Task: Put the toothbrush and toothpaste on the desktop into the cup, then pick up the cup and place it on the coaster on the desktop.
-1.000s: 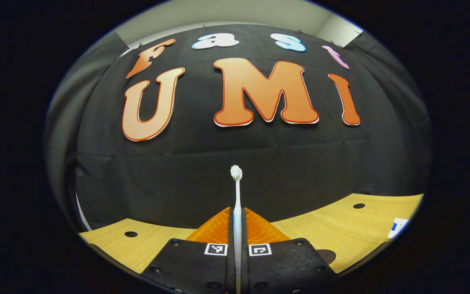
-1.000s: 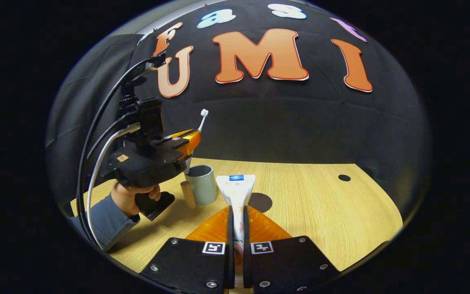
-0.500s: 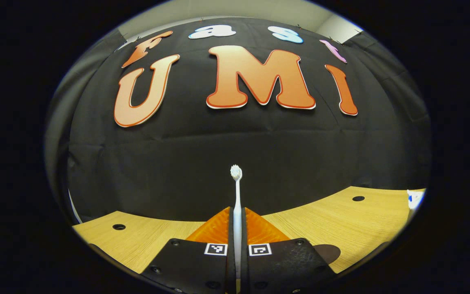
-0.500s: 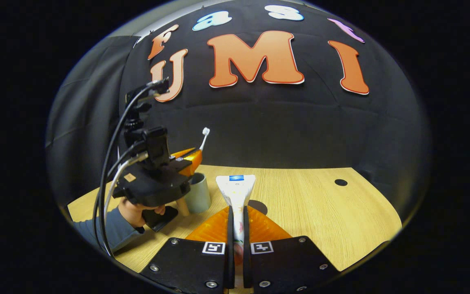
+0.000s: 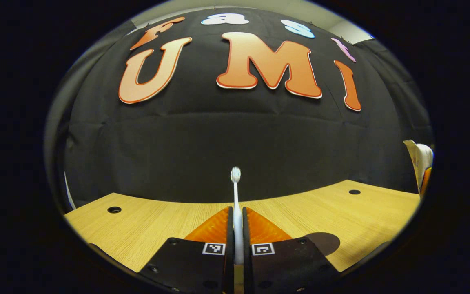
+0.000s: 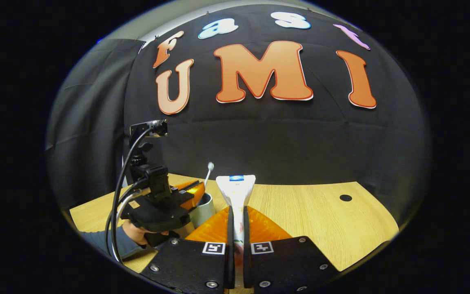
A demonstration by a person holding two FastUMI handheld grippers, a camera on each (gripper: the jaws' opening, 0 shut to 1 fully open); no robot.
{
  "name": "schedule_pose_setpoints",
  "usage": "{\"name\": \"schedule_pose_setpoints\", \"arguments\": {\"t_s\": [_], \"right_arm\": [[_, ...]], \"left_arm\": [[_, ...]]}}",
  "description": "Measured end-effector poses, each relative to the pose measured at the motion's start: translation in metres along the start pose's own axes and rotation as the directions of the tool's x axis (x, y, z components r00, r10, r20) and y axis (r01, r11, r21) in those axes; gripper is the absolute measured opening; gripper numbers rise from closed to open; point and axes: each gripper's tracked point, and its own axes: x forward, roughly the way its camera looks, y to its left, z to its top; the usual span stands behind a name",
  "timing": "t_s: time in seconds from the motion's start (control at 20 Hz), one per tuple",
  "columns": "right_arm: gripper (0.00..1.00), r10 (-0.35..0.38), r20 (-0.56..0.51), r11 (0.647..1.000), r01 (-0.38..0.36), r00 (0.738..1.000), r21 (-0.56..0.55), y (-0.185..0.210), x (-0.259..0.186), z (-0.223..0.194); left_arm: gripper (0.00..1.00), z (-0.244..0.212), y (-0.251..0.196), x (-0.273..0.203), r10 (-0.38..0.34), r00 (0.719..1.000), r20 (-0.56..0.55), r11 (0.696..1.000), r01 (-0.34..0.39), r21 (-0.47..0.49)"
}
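My left gripper [image 5: 237, 216] is shut on the white toothbrush [image 5: 236, 192], whose bristle head points up toward the wall. In the right gripper view that left gripper [image 6: 196, 190] hovers right over the grey cup [image 6: 204, 209], with the toothbrush [image 6: 209, 168] poking up from it; the brush's lower end is hidden. My right gripper [image 6: 237, 216] is shut on the white toothpaste tube [image 6: 236, 192], held upright above the table just right of the cup. The dark round coaster [image 5: 325, 242] lies on the wood to the right of my left fingers. The toothpaste [image 5: 419, 158] also shows at the far right edge.
The wooden desktop [image 6: 320, 220] has small round holes [image 6: 345, 197] [image 5: 114, 209]. A hand and grey sleeve [image 6: 131, 239] hold the left gripper, with cables [image 6: 116, 204] arching above it. The black cloth wall stands close behind the table.
The left gripper has come down with the toothbrush until it sits right over the cup, covering most of it. The right gripper still holds the toothpaste and has shifted only a little.
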Motion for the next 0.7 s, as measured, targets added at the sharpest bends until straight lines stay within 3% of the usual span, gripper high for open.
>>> {"name": "schedule_pose_setpoints", "arguments": {"t_s": [0.05, 0.15, 0.3, 0.4, 0.45, 0.5, 0.7], "right_arm": [[0.08, 0.002, 0.004, 1.0, -0.002, 1.0, -0.006, 0.002, 0.002, 0.003], [0.08, 0.019, 0.011, 1.0, -0.019, 1.0, -0.003, 0.006, 0.008, 0.006], [0.08, 0.042, 0.029, 0.999, -0.042, 0.999, 0.014, 0.014, 0.017, 0.014], [0.09, 0.065, 0.038, 0.998, -0.066, 0.997, 0.019, 0.02, 0.021, 0.016], [0.09, 0.068, 0.041, 0.997, -0.069, 0.997, 0.019, 0.021, 0.025, 0.019], [0.09, 0.073, 0.051, 0.997, -0.074, 0.996, 0.02, 0.024, 0.028, 0.022], [0.09, 0.101, 0.095, 0.995, -0.103, 0.99, 0.016, 0.036, 0.036, 0.038]], "left_arm": [[0.1, -0.002, 0.005, -0.004, -0.003, 1.0, -0.017, 1.0, 0.003, -0.005], [0.24, -0.003, 0.011, -0.013, -0.006, 0.999, -0.035, 1.0, 0.005, -0.025], [0.59, -0.01, 0.011, -0.036, -0.062, 0.991, -0.115, 0.998, 0.06, -0.026], [0.63, 0.0, 0.02, -0.054, -0.073, 0.99, -0.123, 0.997, 0.068, -0.043], [0.6, 0.003, 0.024, -0.065, -0.077, 0.99, -0.122, 0.996, 0.07, -0.055], [0.77, 0.008, 0.031, -0.074, -0.063, 0.991, -0.121, 0.997, 0.057, -0.054], [0.89, 0.016, 0.042, -0.118, -0.05, 0.987, -0.155, 0.999, 0.047, -0.019]]}}
